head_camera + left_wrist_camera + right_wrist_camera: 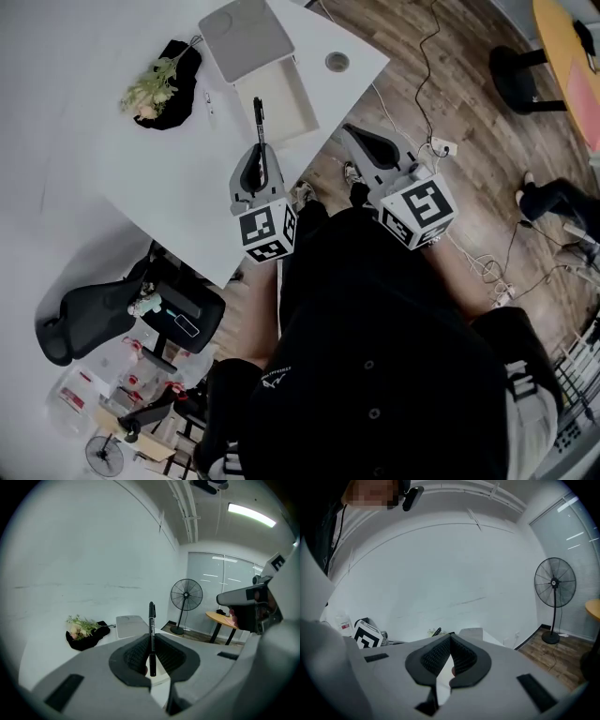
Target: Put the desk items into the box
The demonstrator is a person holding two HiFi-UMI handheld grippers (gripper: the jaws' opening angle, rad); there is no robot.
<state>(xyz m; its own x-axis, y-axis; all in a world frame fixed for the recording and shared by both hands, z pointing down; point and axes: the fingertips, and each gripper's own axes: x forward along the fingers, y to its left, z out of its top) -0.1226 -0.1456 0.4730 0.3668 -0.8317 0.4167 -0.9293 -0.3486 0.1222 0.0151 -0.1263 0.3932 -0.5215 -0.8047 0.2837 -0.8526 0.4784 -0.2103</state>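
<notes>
Evidently the carrying step was in hand: the left gripper (pixel 151 641) was clamped on a black marker pen (pixel 152 616), which stood up between its pads. The open box (pixel 277 101) lay just ahead of its tips. Next, I judged, the pen needed lining up over the box before release. That gripper pointed slightly downward over the tabletop (pixel 112 178). The right gripper (pixel 361 142) hung beside it, jaws closed on nothing.
</notes>
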